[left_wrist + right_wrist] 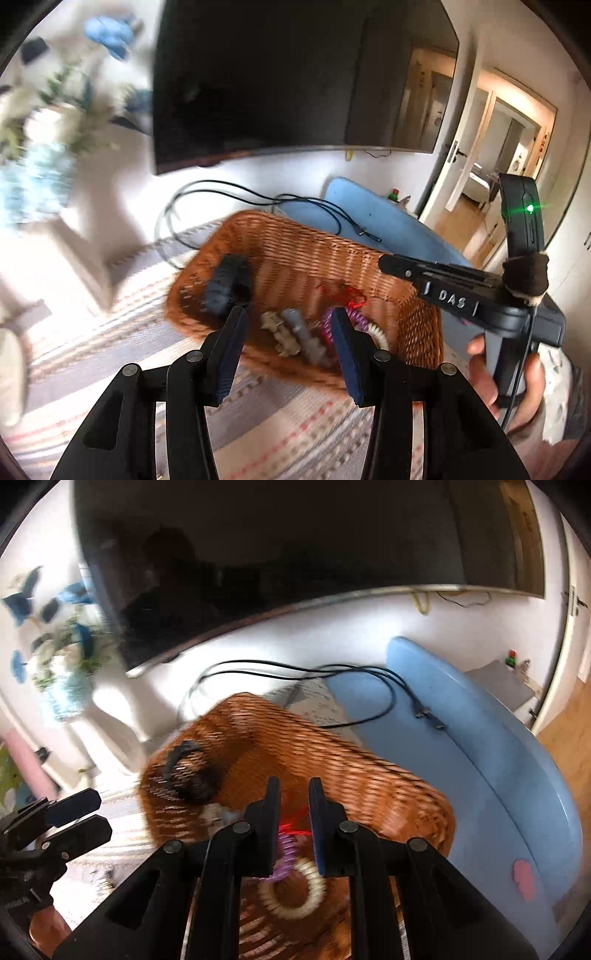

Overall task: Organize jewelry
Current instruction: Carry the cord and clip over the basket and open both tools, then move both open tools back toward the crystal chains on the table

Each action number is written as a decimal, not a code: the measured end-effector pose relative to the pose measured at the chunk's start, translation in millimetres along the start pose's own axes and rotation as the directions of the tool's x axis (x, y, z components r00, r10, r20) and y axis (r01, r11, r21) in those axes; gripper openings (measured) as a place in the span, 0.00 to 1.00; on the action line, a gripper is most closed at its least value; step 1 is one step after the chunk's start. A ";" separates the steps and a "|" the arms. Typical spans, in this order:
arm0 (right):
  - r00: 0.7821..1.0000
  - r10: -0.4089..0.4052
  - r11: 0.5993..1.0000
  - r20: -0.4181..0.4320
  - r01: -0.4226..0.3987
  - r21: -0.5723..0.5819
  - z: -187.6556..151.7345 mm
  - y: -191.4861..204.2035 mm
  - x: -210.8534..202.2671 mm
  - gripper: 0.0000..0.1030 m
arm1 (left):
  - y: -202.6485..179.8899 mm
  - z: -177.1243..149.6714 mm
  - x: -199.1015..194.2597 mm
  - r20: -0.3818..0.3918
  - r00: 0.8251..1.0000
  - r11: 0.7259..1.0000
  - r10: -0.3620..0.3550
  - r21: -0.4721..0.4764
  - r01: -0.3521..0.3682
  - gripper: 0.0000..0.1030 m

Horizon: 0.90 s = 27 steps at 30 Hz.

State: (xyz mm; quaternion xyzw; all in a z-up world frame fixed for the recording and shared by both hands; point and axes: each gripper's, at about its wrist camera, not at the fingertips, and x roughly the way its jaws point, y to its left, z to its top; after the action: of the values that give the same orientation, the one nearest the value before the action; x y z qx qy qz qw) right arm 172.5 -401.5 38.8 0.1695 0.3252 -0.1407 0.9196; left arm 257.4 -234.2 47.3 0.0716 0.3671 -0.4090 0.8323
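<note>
A brown wicker basket (306, 254) sits on a striped cloth. It holds a dark scrunchie (229, 284), beige and grey hair clips (291, 332), a red string (343, 295), a purple coil tie (354, 319) and a cream coil tie (291, 890). My left gripper (288, 350) is open and empty at the basket's near rim. My right gripper (293, 823) is open with a narrow gap, over the basket (369, 786) above the purple coil (284, 853) and red string (291, 829). The scrunchie (192, 771) lies at the far left. The right gripper also shows in the left wrist view (391, 264).
A large dark TV (295, 74) hangs on the wall behind. Black cables (258, 195) run over a blue cushion (480, 757). A plant in a vase (40, 122) stands at the left. An open door (491, 155) is at the right.
</note>
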 end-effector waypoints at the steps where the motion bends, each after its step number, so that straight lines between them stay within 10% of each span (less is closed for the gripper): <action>1: 1.000 0.017 1.000 0.006 -0.017 -0.005 -0.9 5.4 -5.5 0.21 | 3.0 -3.0 -12.6 0.007 1.000 1.000 0.017 0.005 -0.017 0.47; 11: 0.938 0.308 0.933 -0.161 -0.331 -0.144 -40.8 112.3 -22.0 0.31 | 88.6 -77.8 -116.9 0.047 0.989 0.977 0.140 -0.169 -0.131 0.48; 27: 0.846 0.268 0.876 -0.461 -0.413 -0.250 -118.6 218.5 66.5 0.31 | 161.9 -169.6 -65.1 -0.155 0.985 0.934 0.077 -0.334 -0.125 0.47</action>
State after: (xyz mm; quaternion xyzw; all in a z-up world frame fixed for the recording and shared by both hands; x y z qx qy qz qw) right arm 237.7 -166.3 -42.7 0.0900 0.4953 0.1245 0.8550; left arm 256.6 -16.1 -60.5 -0.0269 0.4855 -0.2896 0.8244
